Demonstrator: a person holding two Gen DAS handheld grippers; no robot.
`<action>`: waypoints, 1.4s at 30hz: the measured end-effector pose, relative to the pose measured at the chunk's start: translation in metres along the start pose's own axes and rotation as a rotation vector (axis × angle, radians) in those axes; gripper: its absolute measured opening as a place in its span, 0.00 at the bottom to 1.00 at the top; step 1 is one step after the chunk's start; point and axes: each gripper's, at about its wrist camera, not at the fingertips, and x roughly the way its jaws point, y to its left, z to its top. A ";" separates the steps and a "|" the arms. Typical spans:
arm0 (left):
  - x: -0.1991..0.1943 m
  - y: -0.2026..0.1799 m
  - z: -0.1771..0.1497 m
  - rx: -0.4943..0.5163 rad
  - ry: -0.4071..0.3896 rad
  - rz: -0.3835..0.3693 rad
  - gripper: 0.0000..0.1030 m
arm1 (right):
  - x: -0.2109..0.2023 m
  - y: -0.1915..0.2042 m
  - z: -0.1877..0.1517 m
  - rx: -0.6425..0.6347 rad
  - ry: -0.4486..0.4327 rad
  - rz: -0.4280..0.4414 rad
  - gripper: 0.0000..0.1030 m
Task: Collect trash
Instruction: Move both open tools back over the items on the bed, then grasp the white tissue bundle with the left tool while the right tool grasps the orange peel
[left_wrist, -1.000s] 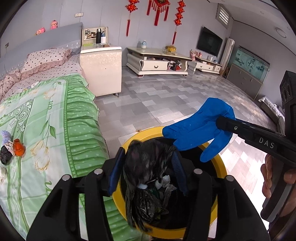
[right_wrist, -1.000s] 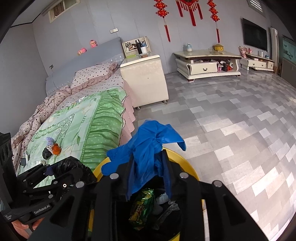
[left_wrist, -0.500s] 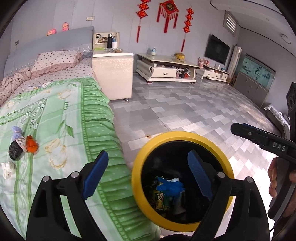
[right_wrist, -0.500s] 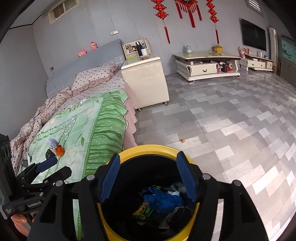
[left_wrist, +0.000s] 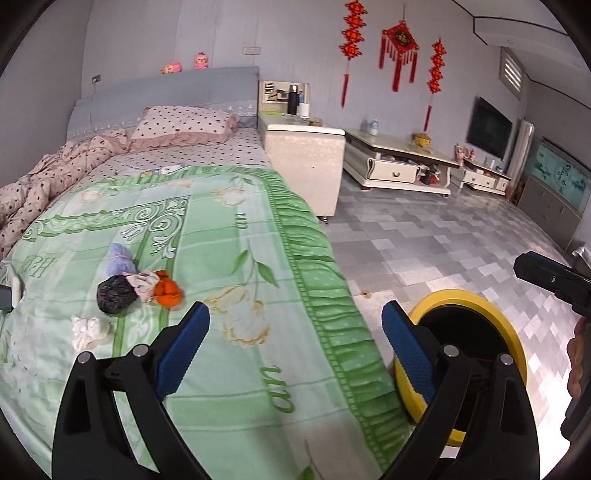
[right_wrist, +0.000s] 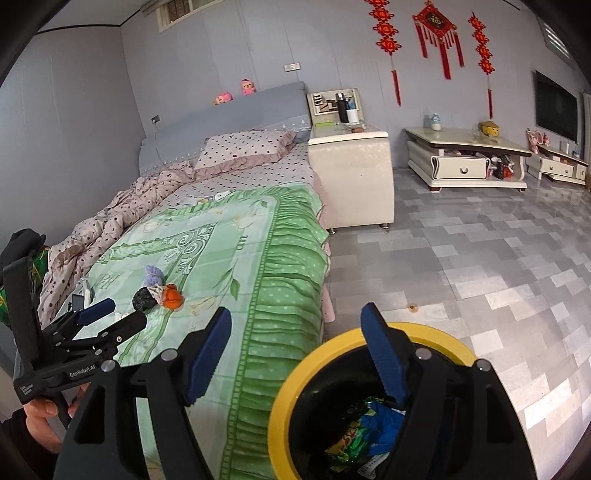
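A yellow-rimmed bin (right_wrist: 295, 384) stands on the floor beside the bed; the blue glove (right_wrist: 380, 421) and a snack wrapper (right_wrist: 347, 439) lie inside. It also shows in the left wrist view (left_wrist: 513, 343). On the green bedspread lie a black crumpled bag (left_wrist: 115, 294), an orange scrap (left_wrist: 168, 291), a lilac wad (left_wrist: 120, 258) and white tissue (left_wrist: 88, 330). My left gripper (left_wrist: 295, 347) is open and empty over the bed's edge. My right gripper (right_wrist: 297, 347) is open and empty above the bin's left rim.
The bed (left_wrist: 221, 236) fills the left, with a pink dotted pillow (left_wrist: 184, 123) and quilt at its head. A cream nightstand (left_wrist: 306, 166) stands past it. A low TV cabinet (left_wrist: 399, 162) lines the far wall. Grey tiled floor (right_wrist: 480, 266) spreads to the right.
Both grippers opened and dropped their loads, the black bag and blue glove, into the bin. Both then swung left toward the bed; the trash pile is now nearer the left gripper.
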 end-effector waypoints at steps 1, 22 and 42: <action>-0.001 0.010 0.000 -0.005 -0.001 0.016 0.88 | 0.007 0.010 0.003 -0.012 0.005 0.017 0.67; 0.022 0.216 -0.028 -0.145 0.073 0.300 0.88 | 0.161 0.186 0.018 -0.229 0.145 0.210 0.67; 0.105 0.314 -0.065 -0.220 0.182 0.337 0.87 | 0.330 0.262 -0.028 -0.446 0.299 0.178 0.67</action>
